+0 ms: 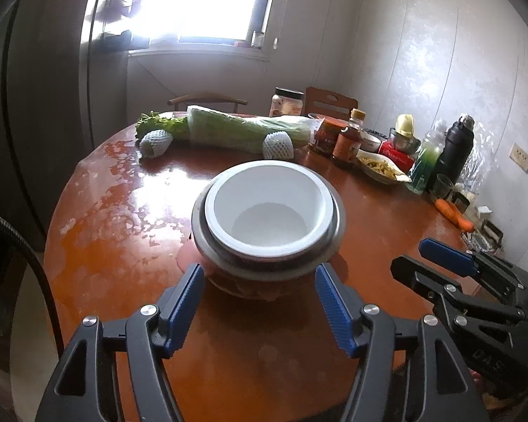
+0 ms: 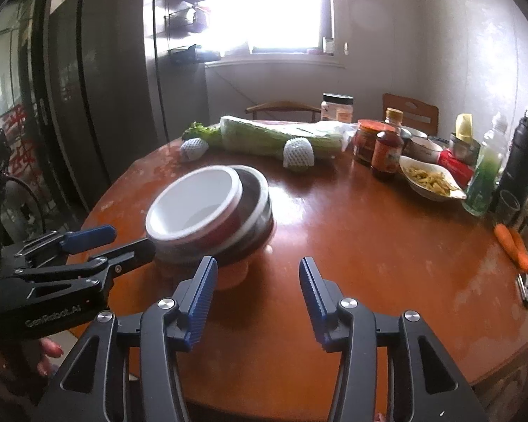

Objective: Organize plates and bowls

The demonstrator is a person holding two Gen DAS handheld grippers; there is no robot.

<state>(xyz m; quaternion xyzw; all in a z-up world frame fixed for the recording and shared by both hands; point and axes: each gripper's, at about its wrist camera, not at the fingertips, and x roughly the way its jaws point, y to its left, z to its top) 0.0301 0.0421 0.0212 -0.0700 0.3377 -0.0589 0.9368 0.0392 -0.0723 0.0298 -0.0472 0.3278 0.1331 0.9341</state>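
A stack of nested bowls [image 1: 267, 221] stands on the round brown table [image 1: 123, 232], with a white bowl [image 1: 269, 207] on top inside darker ones. My left gripper [image 1: 258, 277] is open, and its blue fingertips flank the near base of the stack without visibly pressing on it. In the right wrist view the stack [image 2: 211, 214] looks blurred and the white bowl leans left toward the left gripper [image 2: 133, 237]. My right gripper [image 2: 257, 270] is open just right of the stack, with only tabletop between its fingers. It also shows at the lower right as the right gripper [image 1: 408, 255].
A wrapped cabbage [image 1: 243, 130] and two foam-netted fruits [image 1: 278, 146] lie at the table's far side. Jars, bottles [image 2: 387, 154], a dish of food [image 2: 429, 179], a black flask [image 2: 521, 161] and a carrot [image 2: 514, 246] crowd the right edge. A dark fridge [image 2: 88, 88] stands at the left.
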